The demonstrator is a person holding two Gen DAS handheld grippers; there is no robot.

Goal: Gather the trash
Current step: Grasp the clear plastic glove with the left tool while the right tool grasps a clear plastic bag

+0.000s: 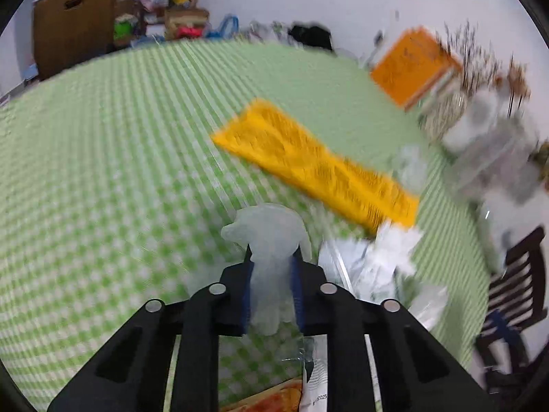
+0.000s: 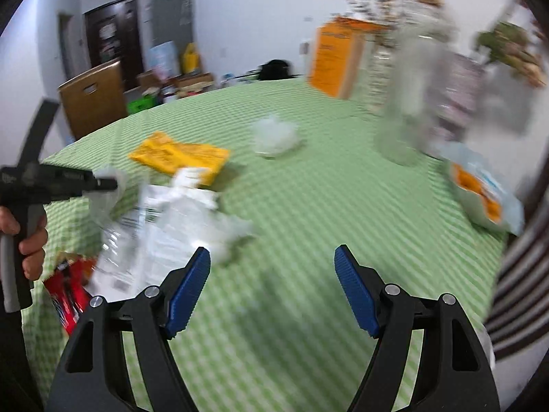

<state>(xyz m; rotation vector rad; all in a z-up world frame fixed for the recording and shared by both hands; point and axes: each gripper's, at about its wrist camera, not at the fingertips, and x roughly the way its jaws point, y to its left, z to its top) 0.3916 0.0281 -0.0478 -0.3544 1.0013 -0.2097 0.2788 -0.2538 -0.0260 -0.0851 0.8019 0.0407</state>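
My left gripper [image 1: 271,261] is shut on a crumpled whitish tissue [image 1: 266,230], which sticks out past the blue pads above the green checked tablecloth [image 1: 103,171]. The right wrist view shows that gripper [image 2: 103,182] at the far left, held by a hand, with the tissue [image 2: 111,189] at its tip. My right gripper [image 2: 272,267] is open over bare cloth, nothing between its fingers. Trash on the table: a yellow packet [image 1: 315,168] [image 2: 178,156], crumpled white wrappers [image 1: 370,264] [image 2: 178,219], another tissue wad [image 2: 274,135], a red snack packet [image 2: 67,292].
An orange box [image 2: 334,55], glass vases [image 2: 408,103] with dried flowers and a blue-and-orange snack bag [image 2: 480,192] stand along the table's right side. A dark chair [image 1: 514,292] sits at the right edge. A brown chair back [image 2: 92,99] is beyond the far edge.
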